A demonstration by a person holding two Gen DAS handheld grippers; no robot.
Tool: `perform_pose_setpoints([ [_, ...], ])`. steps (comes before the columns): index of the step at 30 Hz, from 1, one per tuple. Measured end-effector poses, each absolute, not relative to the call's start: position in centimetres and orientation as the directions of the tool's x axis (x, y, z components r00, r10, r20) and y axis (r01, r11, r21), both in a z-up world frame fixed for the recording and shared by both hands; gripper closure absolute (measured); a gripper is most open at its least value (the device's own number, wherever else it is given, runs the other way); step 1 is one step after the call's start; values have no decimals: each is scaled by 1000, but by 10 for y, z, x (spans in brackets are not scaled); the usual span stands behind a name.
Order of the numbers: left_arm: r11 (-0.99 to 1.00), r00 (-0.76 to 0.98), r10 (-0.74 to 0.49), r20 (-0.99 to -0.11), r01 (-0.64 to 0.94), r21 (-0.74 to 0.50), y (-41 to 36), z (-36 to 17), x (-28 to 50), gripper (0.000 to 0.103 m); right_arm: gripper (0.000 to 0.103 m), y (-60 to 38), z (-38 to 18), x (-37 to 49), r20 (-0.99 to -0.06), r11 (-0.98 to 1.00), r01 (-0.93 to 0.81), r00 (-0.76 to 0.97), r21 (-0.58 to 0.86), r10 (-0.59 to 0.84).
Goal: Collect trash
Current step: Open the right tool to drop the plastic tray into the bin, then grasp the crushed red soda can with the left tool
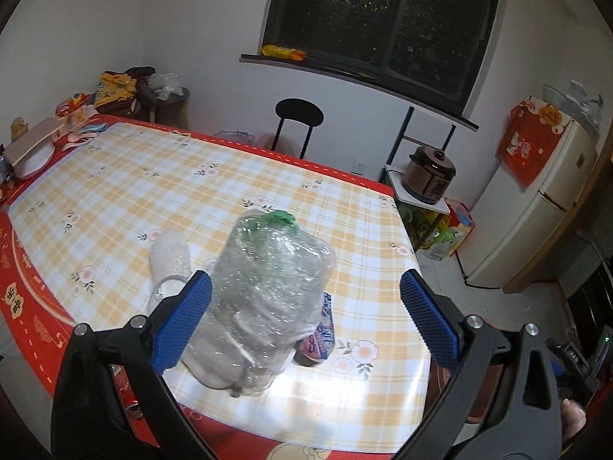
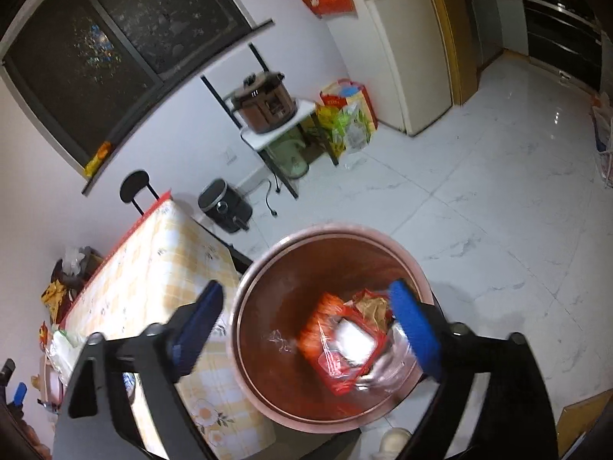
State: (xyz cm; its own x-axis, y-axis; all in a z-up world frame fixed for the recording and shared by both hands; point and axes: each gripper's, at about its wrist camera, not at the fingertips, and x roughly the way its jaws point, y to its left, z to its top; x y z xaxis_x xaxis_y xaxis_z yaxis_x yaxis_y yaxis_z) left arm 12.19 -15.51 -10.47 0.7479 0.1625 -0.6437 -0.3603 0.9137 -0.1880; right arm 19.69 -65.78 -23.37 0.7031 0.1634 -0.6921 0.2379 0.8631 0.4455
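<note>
A crushed clear plastic bottle (image 1: pixel 264 291) with a green cap lies on the checked tablecloth (image 1: pixel 153 191). My left gripper (image 1: pixel 306 306) is open, its blue pads on either side of the bottle and apart from it. A crumpled white tissue (image 1: pixel 170 260) lies left of the bottle, and a small pink-and-blue wrapper (image 1: pixel 320 341) lies at its right. My right gripper (image 2: pixel 306 329) is open and empty above a round brown trash bin (image 2: pixel 268 291) on the floor. Inside the bin lie a red wrapper (image 2: pixel 329 345) and clear plastic.
Boxes, a bowl (image 1: pixel 32 161) and snack packs crowd the table's far left. A black chair (image 1: pixel 299 115) stands behind the table. A rice cooker (image 1: pixel 429 172) sits on a shelf, a fridge (image 1: pixel 536 211) to its right. A black appliance (image 2: pixel 224 205) stands on the tiled floor.
</note>
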Motion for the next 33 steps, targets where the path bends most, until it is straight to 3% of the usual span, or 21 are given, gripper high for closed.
perform_pose_setpoints([
  [12,895,762,215,-611,-405,-189,-129,-86,95,6,5,-638,-194,178,-647,889,196,751,413,134],
  [22,837,726,310,-613,-515,-186,-72,-82,38,6,5,-569,-184,182,-636,905,76,736,419,233],
  [27,810,704,323,-632,-551,-200,-28,-94,5,6,5,-519,-180,178,-634,907,35,726,421,266],
  [33,797,656,253,-711,-558,-232,21,-138,-24,6,5,-440,-171,163,-655,928,-53,693,370,301],
])
